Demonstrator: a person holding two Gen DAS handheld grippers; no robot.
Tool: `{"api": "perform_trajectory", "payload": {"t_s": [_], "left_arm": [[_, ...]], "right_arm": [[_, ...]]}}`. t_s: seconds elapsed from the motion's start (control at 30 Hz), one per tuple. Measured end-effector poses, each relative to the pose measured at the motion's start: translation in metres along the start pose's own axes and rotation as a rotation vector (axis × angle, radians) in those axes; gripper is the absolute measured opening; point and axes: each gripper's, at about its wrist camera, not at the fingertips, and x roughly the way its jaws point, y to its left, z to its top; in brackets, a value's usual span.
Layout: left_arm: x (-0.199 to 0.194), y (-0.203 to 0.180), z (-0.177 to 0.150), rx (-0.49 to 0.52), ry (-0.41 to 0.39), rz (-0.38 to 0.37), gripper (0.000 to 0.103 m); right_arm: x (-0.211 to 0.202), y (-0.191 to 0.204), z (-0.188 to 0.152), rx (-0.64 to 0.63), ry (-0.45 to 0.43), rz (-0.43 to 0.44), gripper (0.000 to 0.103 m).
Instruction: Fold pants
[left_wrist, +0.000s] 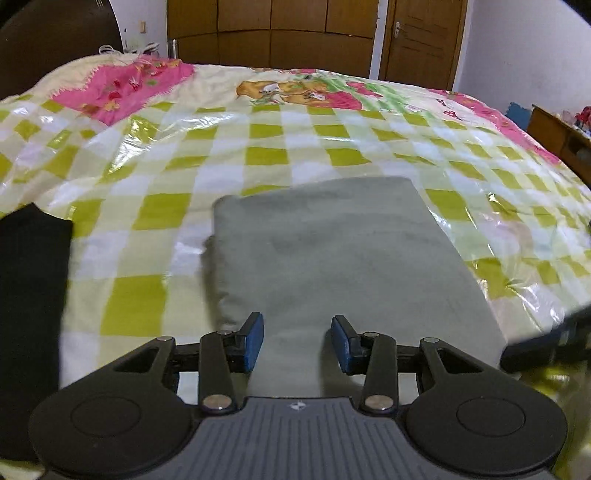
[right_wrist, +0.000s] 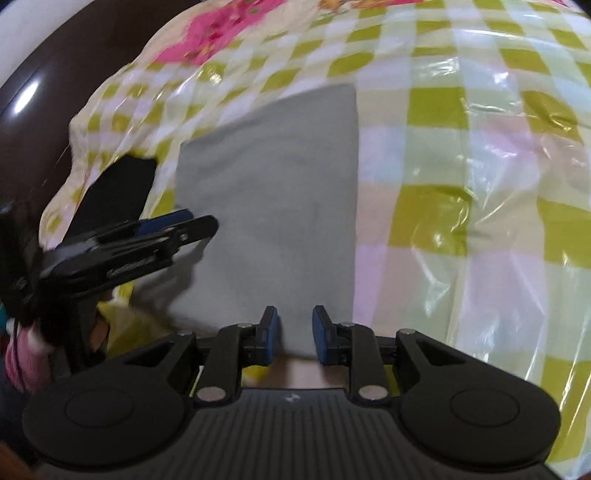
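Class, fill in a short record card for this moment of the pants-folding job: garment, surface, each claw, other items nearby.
garment: grey pants, lying flat as a folded rectangle
surface: bed with a green-checked cover under clear plastic
left claw: open, over the near edge of the pants, gripping nothing
right claw: open, narrow gap, at the near edge of the pants, gripping nothing
other item: black garment to the left of the pants, apart from them
background: wooden wardrobe beyond the bed
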Motion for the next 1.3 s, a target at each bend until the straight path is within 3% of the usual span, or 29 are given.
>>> {"api": "perform_trajectory", "payload": {"t_s": [0.1, 0.2, 0.33, 0.43, 0.57, 0.67, 0.77, 0.9, 1.07, 1.3], "left_arm": [[-0.011, 0.008, 0.004, -0.027, -0.019, 0.019, 0.053], [-0.010, 0.018, 0.010, -0.080, -0.039, 0.020, 0.058], [0.006, 0.027, 0.013, -0.118, -0.018, 0.011, 0.058], [0.013, 0.031, 0.008, -0.126, 0.008, -0.010, 0.059], [0.023, 0.032, -0.001, -0.135, 0.049, -0.053, 0.070], [0.024, 0.036, 0.000, -0.162, 0.041, -0.054, 0.071], [0.018, 0.042, 0.003, -0.155, 0.021, -0.006, 0.071], [0.026, 0.050, 0.002, -0.227, 0.063, -0.058, 0.071], [0.026, 0.043, 0.002, -0.211, 0.078, -0.127, 0.071], [0.030, 0.033, 0.005, -0.177, 0.075, -0.121, 0.071]], "right_arm": [[-0.012, -0.007, 0.017, 0.013, -0.069, 0.002, 0.024], [-0.007, -0.017, 0.039, 0.013, -0.127, -0.043, 0.034], [0.014, -0.030, 0.055, 0.016, -0.112, -0.057, 0.037], [0.028, -0.036, 0.057, 0.033, -0.085, -0.001, 0.039], [0.043, -0.038, 0.056, 0.047, -0.072, 0.061, 0.048], [0.047, -0.038, 0.058, 0.039, -0.067, 0.078, 0.049], [0.043, -0.044, 0.059, 0.064, -0.062, 0.110, 0.048], [0.040, -0.045, 0.057, 0.061, -0.059, 0.130, 0.048], [0.036, -0.051, 0.055, 0.078, -0.045, 0.145, 0.047], [0.040, -0.056, 0.053, 0.105, -0.033, 0.185, 0.047]]}}
